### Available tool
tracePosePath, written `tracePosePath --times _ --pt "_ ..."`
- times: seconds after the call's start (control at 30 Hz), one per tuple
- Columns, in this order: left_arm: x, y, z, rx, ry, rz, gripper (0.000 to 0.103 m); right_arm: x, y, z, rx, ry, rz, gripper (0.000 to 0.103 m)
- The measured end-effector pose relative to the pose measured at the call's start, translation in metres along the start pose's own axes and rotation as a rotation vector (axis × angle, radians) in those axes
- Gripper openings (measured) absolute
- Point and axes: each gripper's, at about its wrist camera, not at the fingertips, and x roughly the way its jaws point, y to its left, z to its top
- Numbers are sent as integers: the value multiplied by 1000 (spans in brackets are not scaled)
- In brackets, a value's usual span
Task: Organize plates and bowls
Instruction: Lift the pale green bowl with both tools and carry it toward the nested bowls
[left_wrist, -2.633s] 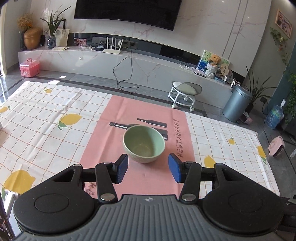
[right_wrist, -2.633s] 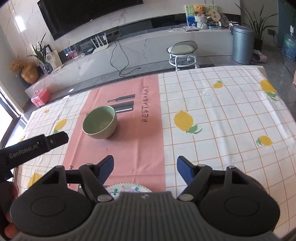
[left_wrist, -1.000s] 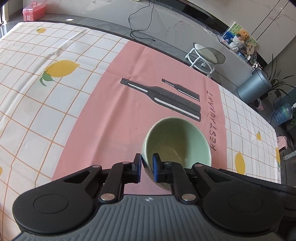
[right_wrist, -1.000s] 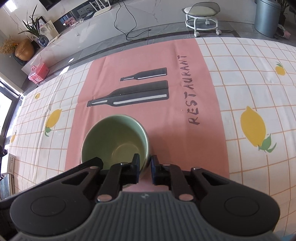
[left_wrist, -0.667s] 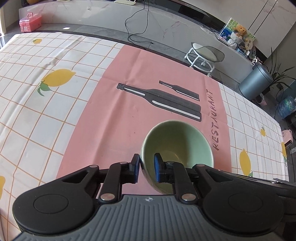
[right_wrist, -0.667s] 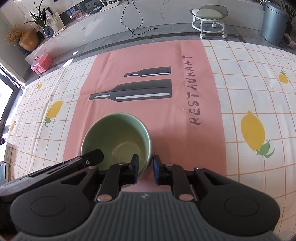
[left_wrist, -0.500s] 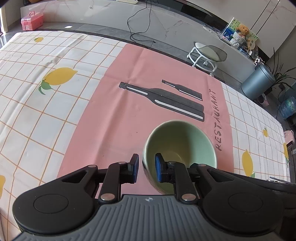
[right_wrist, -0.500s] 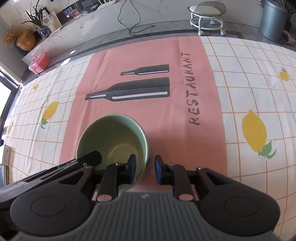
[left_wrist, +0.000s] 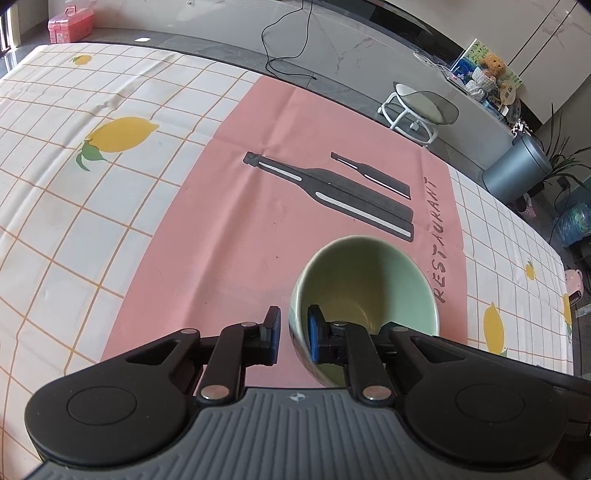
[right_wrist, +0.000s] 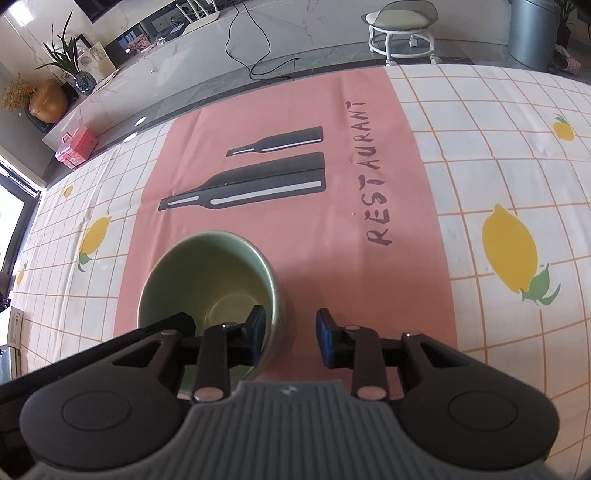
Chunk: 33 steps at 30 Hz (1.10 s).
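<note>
The bowl (left_wrist: 364, 291) stands on the runner (left_wrist: 236, 229), at its near end, and the runner lies down the middle of the tablecloth (left_wrist: 74, 192). Far of the bowl on the runner are two printed bottles (left_wrist: 328, 194); the printed word (left_wrist: 437, 240) runs along the runner's right edge. The left gripper (left_wrist: 293, 334) straddles the bowl's left rim, one finger inside, one outside. The right gripper (right_wrist: 290, 334) straddles the right rim likewise. Beyond the table's far edge stands a stool (left_wrist: 417, 110), with a bin (left_wrist: 515, 168) to its right and a box (left_wrist: 70, 24) far left.
</note>
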Motion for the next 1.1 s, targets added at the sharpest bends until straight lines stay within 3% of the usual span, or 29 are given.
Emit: tracePosePath --times 0.1,0.23,0.5,0.9,1.1 --pt "-1 -3 0 15 -3 2 11 1 -2 0 27 20 51 12" --pt "-3 -6 -2 39 -5 7 10 0 4 -1 7 23 23 11" --pt "-19 -9 -8 44 5 -77 10 -17 -6 -9 50 42 23 11" --pt "-94 -50 -52 43 -32 -181 10 -124 -34 -42 69 -56 49 11" --pt "-132 -90 -83 112 -59 -203 10 -181 -67 -76 117 -86 78 11"
